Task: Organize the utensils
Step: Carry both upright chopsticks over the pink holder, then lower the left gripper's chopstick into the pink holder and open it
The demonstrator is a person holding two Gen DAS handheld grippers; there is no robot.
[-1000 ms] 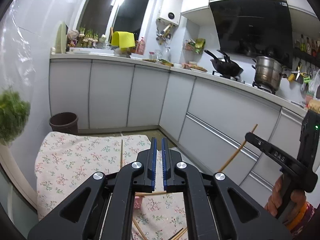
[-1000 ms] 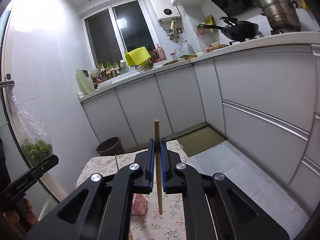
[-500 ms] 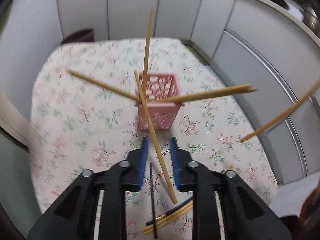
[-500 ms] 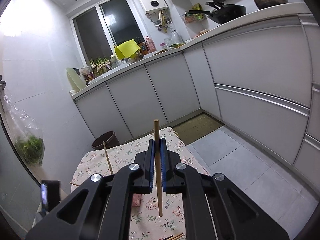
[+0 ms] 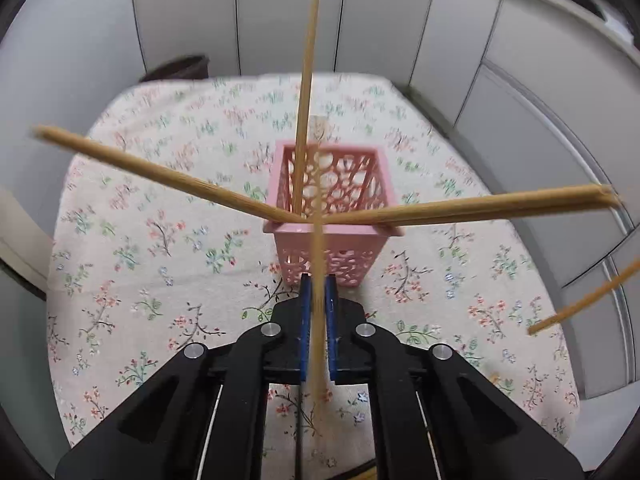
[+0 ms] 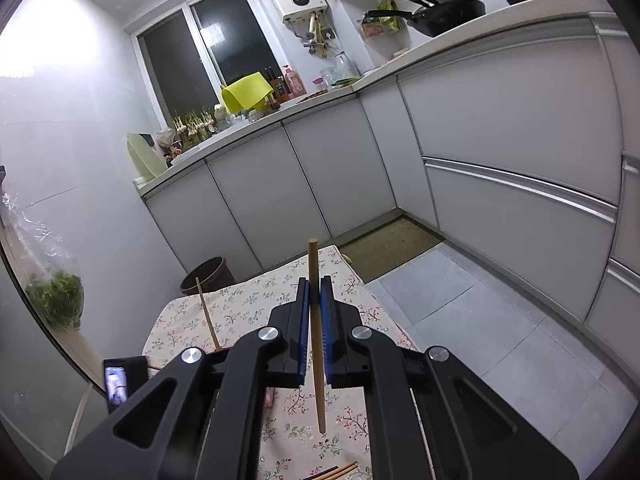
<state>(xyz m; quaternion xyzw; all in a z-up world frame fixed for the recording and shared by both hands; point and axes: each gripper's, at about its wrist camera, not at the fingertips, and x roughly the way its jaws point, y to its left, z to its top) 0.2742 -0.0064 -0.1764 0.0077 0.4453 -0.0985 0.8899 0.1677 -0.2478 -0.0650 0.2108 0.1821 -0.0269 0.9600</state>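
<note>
A pink perforated holder stands on the floral tablecloth. Several wooden chopsticks lean out of it: one upright, one to the left, a pair to the right. My left gripper sits just in front of the holder, shut on a chopstick whose far end rests at the holder's near rim. My right gripper is shut on another wooden chopstick, held upright above the table. That chopstick's tip shows at the right in the left wrist view.
Loose chopsticks lie on the cloth near the front edge. A brown bin stands beyond the table. Grey kitchen cabinets run along the back and right. A bag of greens hangs at the left.
My left gripper tipped down from facing the kitchen to looking at the holder, moved closer and closed on a chopstick leaning from it. My right gripper kept its chopstick and shifted slightly.
</note>
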